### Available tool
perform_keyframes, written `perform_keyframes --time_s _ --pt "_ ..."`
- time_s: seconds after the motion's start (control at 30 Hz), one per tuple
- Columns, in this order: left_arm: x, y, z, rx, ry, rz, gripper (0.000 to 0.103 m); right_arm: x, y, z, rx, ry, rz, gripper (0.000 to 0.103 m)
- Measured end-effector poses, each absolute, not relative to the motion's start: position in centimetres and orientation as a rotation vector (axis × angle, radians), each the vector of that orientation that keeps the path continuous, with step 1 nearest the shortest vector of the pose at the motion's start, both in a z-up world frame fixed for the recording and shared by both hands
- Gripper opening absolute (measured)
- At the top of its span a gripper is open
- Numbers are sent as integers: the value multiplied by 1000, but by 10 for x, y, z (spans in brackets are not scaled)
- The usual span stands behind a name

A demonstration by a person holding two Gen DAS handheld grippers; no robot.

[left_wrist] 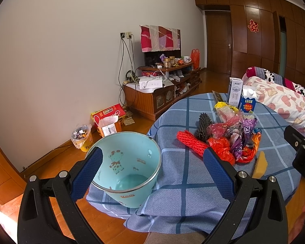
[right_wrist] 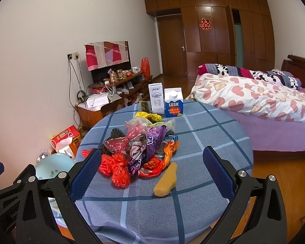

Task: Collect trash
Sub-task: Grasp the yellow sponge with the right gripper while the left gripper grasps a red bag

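Crumpled heap of red, purple and orange plastic wrappers [right_wrist: 136, 152] sits mid-table on round blue checked tablecloth [right_wrist: 203, 138]. Yellow sponge-like wedge [right_wrist: 166, 180] lies just beside heap at 5 o'clock; two milk cartons [right_wrist: 165, 101] stand at 12 o'clock. Right gripper [right_wrist: 152, 162] hangs over near edge, jaws spread wide, nothing held, likely lined up for first pick. Pale teal cartoon-print bucket [left_wrist: 128, 168] waits at table's 9 o'clock edge, presumably as bin. Left gripper [left_wrist: 152, 162] jaws released, straddling bucket rim.

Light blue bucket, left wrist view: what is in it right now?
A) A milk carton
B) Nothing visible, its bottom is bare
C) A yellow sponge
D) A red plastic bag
B: the light blue bucket shows a bare bottom, while the pile of plastic bags, the milk cartons and the yellow sponge all lie on the checked tablecloth.
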State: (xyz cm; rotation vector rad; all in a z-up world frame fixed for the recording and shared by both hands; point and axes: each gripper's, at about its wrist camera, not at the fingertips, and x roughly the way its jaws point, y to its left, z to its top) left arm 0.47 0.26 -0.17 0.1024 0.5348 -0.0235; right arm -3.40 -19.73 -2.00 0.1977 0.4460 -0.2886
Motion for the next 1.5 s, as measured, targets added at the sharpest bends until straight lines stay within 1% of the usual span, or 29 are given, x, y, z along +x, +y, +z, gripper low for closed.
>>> perform_keyframes --time_s 0.13,0.2,0.23,0.27,0.33,0.43,0.57,0.63,0.7,0.73,0.77,0.8,0.87,0.93,1.0,1.03,1.17,1.23,1.3,1.37,1.43,1.5 --pt "12 3 -12 114 556 -25 97 -30 -214 -35 199 473 -327 97" --pt "19 3 -24 129 582 -18 97 -27 -228 -48 194 502 -359 87" --pt "24 5 -30 131 600 -17 97 -24 -238 -59 197 536 -384 77" --pt "29 7 -37 127 623 -18 97 -24 -238 -59 197 536 -384 72" --pt "40 10 -52 114 673 -26 97 -20 -255 -76 241 584 -393 69" --pt "53 10 -69 114 719 -45 96 -8 -268 -96 308 650 -375 69" --pt "69 9 -79 92 740 -75 96 16 -258 -109 320 708 -278 69" --pt "76 8 -80 94 739 -84 94 26 -251 -115 309 737 -247 69" --pt "83 4 -80 94 740 -99 92 38 -247 -125 310 777 -223 64" --pt "87 2 -79 95 740 -110 90 45 -246 -131 319 807 -204 59" --pt "91 -2 -78 95 736 -124 89 51 -247 -138 332 843 -190 51" --pt "93 -5 -75 95 734 -135 87 55 -249 -144 351 872 -185 48" --pt "97 -18 -73 100 724 -178 84 54 -249 -144 329 852 -192 36" --pt "98 -37 -73 98 723 -243 76 54 -250 -143 325 855 -170 31" --pt "100 -51 -74 87 738 -293 72 45 -258 -134 339 820 -197 30" --pt "99 -59 -76 81 745 -324 68 43 -263 -130 338 799 -206 30" --pt "98 -89 -81 82 750 -388 66 33 -277 -106 276 705 -261 31" --pt "102 -105 -90 86 779 -407 63 31 -283 -102 242 684 -292 31" --pt "108 -115 -100 83 820 -416 51 31 -287 -103 244 688 -298 31" --pt "113 -124 -113 60 866 -420 45 34 -288 -107 256 699 -288 31" --pt "116 -127 -123 41 893 -435 29 37 -288 -108 256 705 -283 31" --pt "115 -129 -127 40 892 -446 24 38 -288 -109 260 706 -281 31"
